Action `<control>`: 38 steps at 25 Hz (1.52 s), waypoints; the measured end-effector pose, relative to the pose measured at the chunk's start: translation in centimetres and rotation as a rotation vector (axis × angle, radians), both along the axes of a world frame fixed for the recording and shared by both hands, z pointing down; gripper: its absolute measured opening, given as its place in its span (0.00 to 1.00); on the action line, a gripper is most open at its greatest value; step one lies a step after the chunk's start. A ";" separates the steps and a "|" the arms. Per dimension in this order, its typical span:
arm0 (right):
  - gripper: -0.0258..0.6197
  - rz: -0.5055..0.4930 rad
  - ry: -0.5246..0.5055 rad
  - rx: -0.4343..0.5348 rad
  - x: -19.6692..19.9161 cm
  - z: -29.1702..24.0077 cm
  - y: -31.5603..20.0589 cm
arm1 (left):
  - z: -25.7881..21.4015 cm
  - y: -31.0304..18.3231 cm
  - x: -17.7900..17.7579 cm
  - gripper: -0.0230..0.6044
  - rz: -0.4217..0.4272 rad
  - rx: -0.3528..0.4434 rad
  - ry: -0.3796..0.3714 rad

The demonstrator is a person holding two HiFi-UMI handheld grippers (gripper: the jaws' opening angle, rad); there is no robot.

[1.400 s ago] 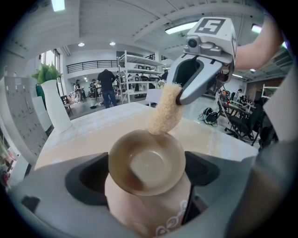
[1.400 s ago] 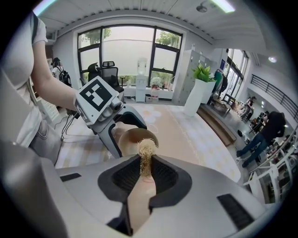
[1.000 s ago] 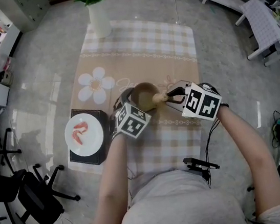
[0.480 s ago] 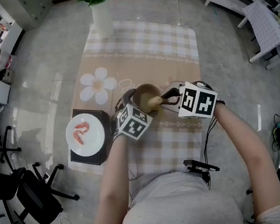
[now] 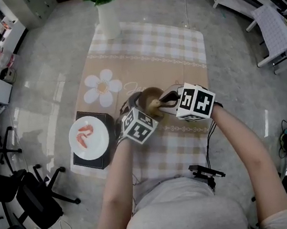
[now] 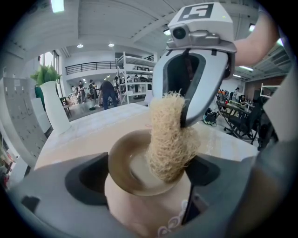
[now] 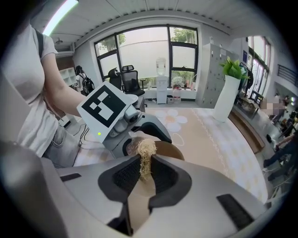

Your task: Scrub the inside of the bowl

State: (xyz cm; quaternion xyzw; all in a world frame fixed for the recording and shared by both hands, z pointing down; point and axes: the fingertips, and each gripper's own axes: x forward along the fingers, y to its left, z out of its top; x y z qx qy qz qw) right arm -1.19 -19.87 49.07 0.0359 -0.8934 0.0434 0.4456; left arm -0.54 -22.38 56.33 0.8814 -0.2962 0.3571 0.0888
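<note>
A brown bowl stands on the checked tablecloth at mid table. My left gripper is shut on the bowl, its jaws clasping the bowl's outer wall. My right gripper is shut on a straw-coloured loofah scrubber. The loofah scrubber reaches down inside the bowl and rests against its inner right wall. In the head view the right gripper comes in from the right over the bowl's rim, with the left gripper at the bowl's near left.
A white plate with red shrimp rests on a black stand at the table's left edge. A tall white vase with a green plant stands at the far end. A large flower print marks the cloth left of the bowl.
My right gripper has moved left with the loofah, from beside the bowl's right rim to inside it. The left gripper has kept its hold on the bowl.
</note>
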 end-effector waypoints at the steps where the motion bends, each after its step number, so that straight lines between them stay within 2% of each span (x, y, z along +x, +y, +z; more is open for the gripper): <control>1: 0.15 -0.002 -0.001 0.001 -0.1 0.0 0.0 | 0.0 0.0 0.0 0.85 0.001 0.000 0.000; 9: 0.14 -0.073 -0.057 -0.004 -1.3 -0.4 0.4 | -0.1 0.1 0.0 0.85 0.003 -0.002 0.000; 14: 0.14 -0.027 -0.111 0.003 -2.6 -0.3 -0.8 | 0.0 0.1 0.1 0.85 0.002 -0.002 0.001; 18: 0.14 0.030 -0.119 0.047 -2.8 -0.3 -2.2 | 0.1 0.0 0.1 0.85 0.001 -0.001 0.003; 22: 0.14 0.086 -0.104 0.085 -2.5 0.0 -3.4 | 0.1 0.0 0.0 0.85 0.001 -0.002 -0.001; 29: 0.14 0.103 -0.060 0.119 -1.7 0.7 -4.1 | 0.1 -0.1 0.1 0.85 0.001 -0.002 -0.001; 38: 0.14 0.188 -0.007 0.111 -0.7 2.1 -6.4 | 0.0 0.0 0.0 0.85 0.002 -0.002 -0.001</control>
